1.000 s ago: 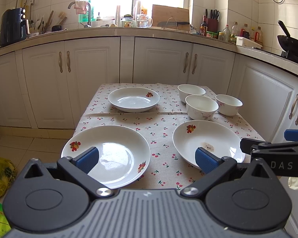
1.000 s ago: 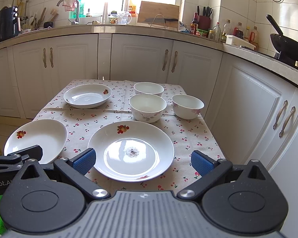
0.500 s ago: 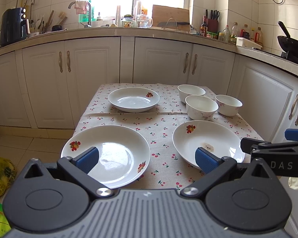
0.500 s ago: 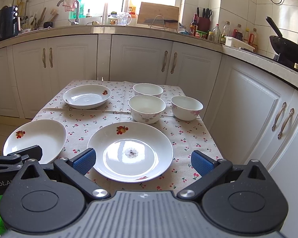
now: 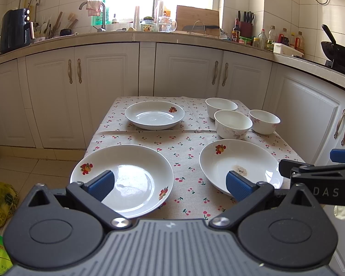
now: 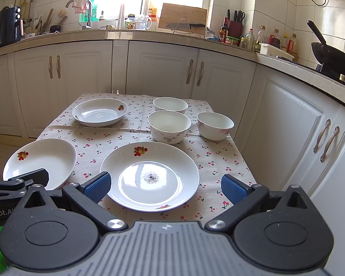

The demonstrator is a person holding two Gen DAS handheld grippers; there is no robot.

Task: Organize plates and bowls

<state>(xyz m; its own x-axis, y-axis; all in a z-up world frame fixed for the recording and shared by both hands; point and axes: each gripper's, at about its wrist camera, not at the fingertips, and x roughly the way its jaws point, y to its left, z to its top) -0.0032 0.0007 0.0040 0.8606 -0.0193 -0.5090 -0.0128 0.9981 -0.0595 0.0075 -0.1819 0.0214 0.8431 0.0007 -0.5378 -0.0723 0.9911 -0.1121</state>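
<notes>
Three white plates with fruit prints lie on a cherry-print tablecloth: a near left plate [image 5: 126,179], a near right plate [image 5: 239,165] with a small stain, and a far plate [image 5: 154,115]. Three white bowls [image 5: 232,124] stand at the far right; they also show in the right wrist view [image 6: 169,126]. My left gripper [image 5: 170,184] is open and empty, held before the near left plate. My right gripper [image 6: 165,187] is open and empty, held before the near right plate [image 6: 149,174].
The small table [image 5: 186,145] stands in a kitchen corner with white cabinets [image 5: 103,87] behind and to the right. A countertop carries bottles, a wok [image 6: 331,55] and an air fryer [image 5: 15,31]. Bags lie on the floor at left [image 5: 0,202].
The right gripper has shifted slightly, so the table scene slid a little left in its view. The left gripper and all the dishes have stayed put.
</notes>
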